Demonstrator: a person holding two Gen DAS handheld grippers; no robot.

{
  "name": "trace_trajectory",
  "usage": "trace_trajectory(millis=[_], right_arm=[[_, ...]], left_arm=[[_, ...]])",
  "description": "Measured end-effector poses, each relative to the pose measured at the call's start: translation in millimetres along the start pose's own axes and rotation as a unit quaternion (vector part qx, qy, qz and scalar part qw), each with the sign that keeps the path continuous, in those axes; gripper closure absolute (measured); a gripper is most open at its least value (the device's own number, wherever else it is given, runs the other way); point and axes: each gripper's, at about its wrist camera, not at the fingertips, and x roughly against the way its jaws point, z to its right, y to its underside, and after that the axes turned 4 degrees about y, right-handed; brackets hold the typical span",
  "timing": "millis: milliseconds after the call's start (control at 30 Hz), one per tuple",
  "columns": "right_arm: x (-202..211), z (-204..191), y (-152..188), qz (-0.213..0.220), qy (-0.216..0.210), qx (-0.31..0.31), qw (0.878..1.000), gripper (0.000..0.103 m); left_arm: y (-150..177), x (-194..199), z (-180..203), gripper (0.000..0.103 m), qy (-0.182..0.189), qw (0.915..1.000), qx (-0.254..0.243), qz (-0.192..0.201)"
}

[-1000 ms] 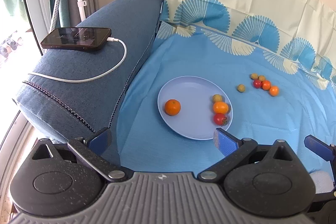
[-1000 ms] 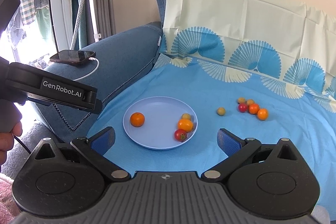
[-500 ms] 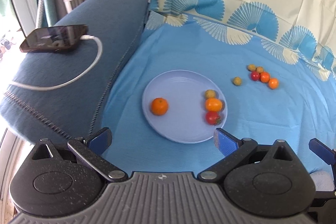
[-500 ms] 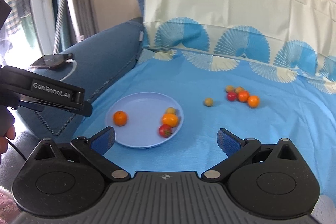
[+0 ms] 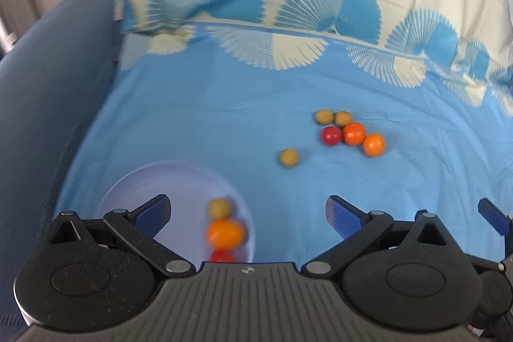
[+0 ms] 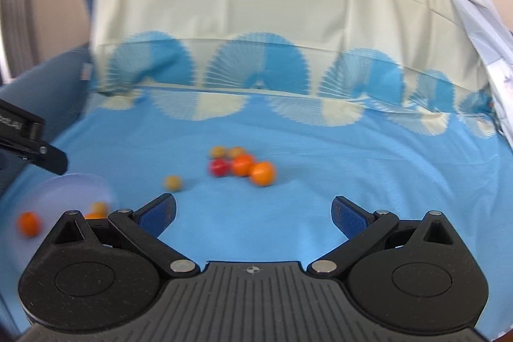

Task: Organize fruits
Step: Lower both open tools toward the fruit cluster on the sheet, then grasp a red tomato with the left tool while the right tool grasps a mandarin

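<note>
A pale blue plate (image 5: 179,181) lies low in the left wrist view, holding a green-yellow fruit (image 5: 220,207), an orange one (image 5: 225,233) and a red one (image 5: 221,255). On the blue sheet beyond sits a lone yellowish fruit (image 5: 289,157) and a cluster (image 5: 349,130) of red, orange and yellowish fruits. My left gripper (image 5: 248,213) is open and empty above the plate's right edge. My right gripper (image 6: 253,212) is open and empty, short of the cluster (image 6: 243,164). The plate (image 6: 73,191) shows at its lower left with an orange fruit (image 6: 29,223).
The blue sheet (image 6: 352,181) covers a seat, its fan-patterned part draped up the backrest (image 6: 256,31). A dark blue sofa arm (image 5: 41,85) rises on the left. The left gripper's body (image 6: 29,140) juts in at the right wrist view's left edge.
Both grippers have swung right and forward toward the loose fruits. The plate has slid to the lower left of both views, and the phone and cable have left the frame.
</note>
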Motion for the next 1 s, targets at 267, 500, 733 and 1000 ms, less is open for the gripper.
trace_trajectory(millis=[267, 500, 733, 1000], right_arm=[[-123.2, 25.0, 4.3, -0.039, -0.010, 0.015, 0.999, 0.001], [-187.1, 17.9, 6.9, -0.040, -0.047, 0.050, 0.997, 0.001], [-201.6, 11.6, 6.1, -0.017, -0.100, 0.069, 0.992, 0.044], [-175.6, 18.0, 11.3, -0.042, -0.057, 0.051, 0.996, 0.064]], left_arm=[[-51.0, -124.4, 51.4, 0.000, 0.017, 0.9976, -0.024, -0.064], [-72.4, -200.1, 68.9, 0.000, 0.017, 0.9932, -0.053, -0.102], [-79.7, -217.6, 64.6, 0.029, 0.043, 0.9942, -0.031, -0.093], [-66.3, -182.3, 59.0, 0.070, 0.090, 0.9915, -0.037, -0.087]])
